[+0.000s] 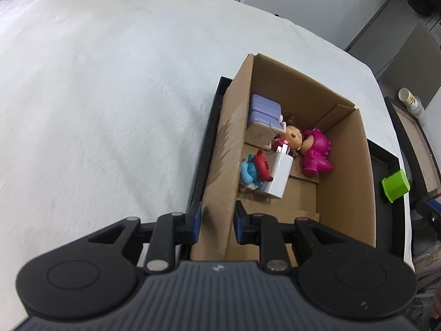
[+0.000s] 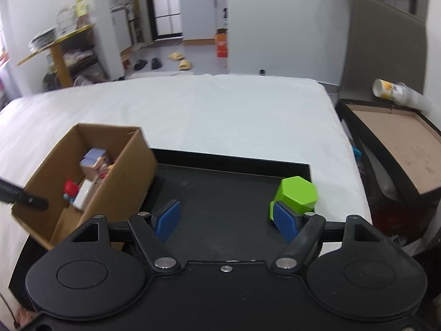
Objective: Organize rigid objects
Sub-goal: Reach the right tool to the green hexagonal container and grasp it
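A cardboard box [image 1: 344, 165] stands on a black tray [image 2: 220, 193]. Inside it lie a lavender and white case [image 1: 264, 115], a white charger [image 1: 279, 176], a blue and red toy [image 1: 255, 169] and a pink-suited doll [image 1: 317, 149]. My left gripper [image 1: 217, 222] is shut on the box's near left wall, one pad outside and one inside. My right gripper [image 2: 226, 218] hovers open over the tray with nothing between its pads. A green hexagonal block [image 2: 296, 194] sits on the tray just beyond the right fingertip, near the tray's far right corner.
The tray rests on a table under a white cloth [image 1: 96, 96]. Right of the table is a dark stand with a brown top [image 2: 399, 143], and a plastic cup [image 2: 397, 91] lies on it. A shelf and slippers are on the floor beyond.
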